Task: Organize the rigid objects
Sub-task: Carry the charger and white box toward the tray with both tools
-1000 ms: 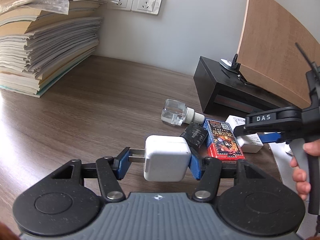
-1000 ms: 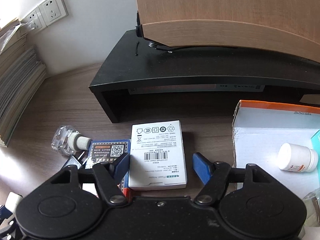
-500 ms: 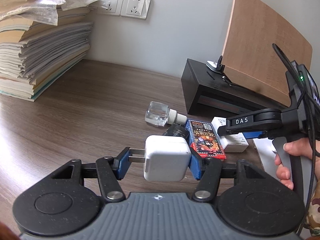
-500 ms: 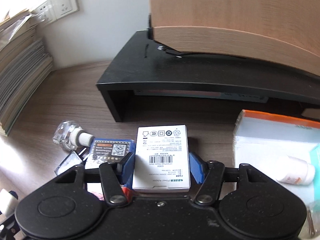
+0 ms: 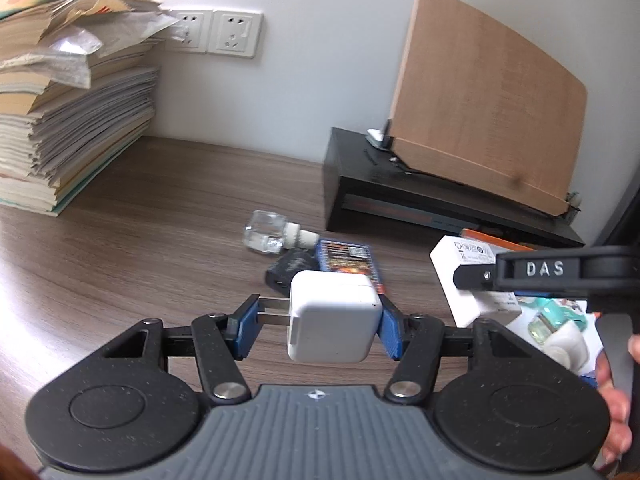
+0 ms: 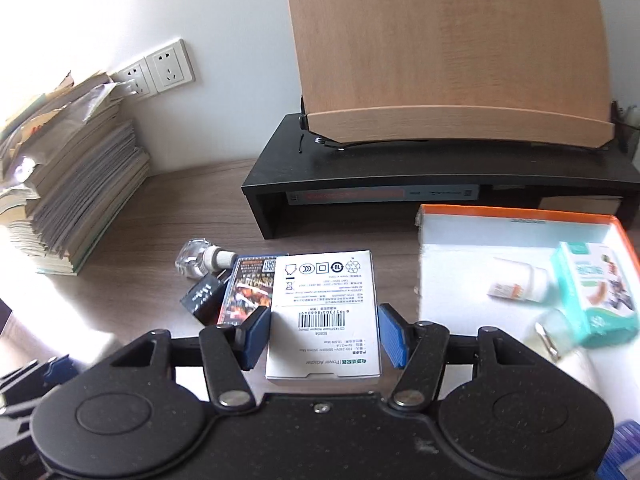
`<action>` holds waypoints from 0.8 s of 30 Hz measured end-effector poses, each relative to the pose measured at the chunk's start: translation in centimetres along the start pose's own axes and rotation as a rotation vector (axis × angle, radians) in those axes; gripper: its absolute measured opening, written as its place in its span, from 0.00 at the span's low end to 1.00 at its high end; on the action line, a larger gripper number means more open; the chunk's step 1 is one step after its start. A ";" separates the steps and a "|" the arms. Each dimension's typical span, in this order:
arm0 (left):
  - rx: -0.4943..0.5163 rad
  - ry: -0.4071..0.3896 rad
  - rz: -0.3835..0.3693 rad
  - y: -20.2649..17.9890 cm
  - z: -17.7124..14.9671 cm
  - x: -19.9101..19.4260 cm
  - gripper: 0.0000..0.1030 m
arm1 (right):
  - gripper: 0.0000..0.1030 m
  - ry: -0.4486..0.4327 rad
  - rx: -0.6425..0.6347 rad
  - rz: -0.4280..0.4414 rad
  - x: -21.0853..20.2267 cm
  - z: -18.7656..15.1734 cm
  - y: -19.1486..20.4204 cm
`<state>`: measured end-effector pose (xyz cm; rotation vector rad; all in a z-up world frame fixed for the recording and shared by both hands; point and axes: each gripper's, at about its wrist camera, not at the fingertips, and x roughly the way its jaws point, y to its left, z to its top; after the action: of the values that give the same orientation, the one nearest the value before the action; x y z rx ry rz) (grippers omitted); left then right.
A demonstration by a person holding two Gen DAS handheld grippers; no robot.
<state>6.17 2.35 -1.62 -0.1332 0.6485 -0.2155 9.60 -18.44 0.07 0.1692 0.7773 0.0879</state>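
With my left tongs (image 5: 316, 322) clamped on the white charger (image 5: 334, 316) and right tongs (image 6: 323, 336) just closed on the adapter box (image 6: 324, 312), the open tray (image 6: 520, 240) already holds a few items, while bottle (image 6: 198, 256), card pack (image 6: 250, 292) and black block (image 6: 202, 296) wait on the table (image 5: 140, 220).

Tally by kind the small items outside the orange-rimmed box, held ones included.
Boxes: 2, the white adapter box and the card box
Bottles: 1, the clear bottle
Chargers: 1, the white charger
Unidentified: 1, the black block
Total: 5

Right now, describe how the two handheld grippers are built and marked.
Both the left gripper and the right gripper have matte black speckled linkages with silver pivot pins, round black discs and blue finger pads. The left's base is ribbed grey; the right's side reads "DAS" in white.
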 end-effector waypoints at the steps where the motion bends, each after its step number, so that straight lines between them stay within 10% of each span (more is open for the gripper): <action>1: 0.007 -0.001 -0.012 -0.7 0.0 -0.2 0.58 | 0.68 -0.008 0.003 -0.008 -0.9 -0.2 -0.4; 24: 0.194 0.009 -0.313 -18.0 -2.3 -1.8 0.58 | 0.69 -0.197 0.218 -0.261 -18.4 -6.3 -15.6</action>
<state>0.49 -14.79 1.05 -0.0462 0.6100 -0.5792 -7.63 -35.58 5.50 0.2774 0.6050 -0.2585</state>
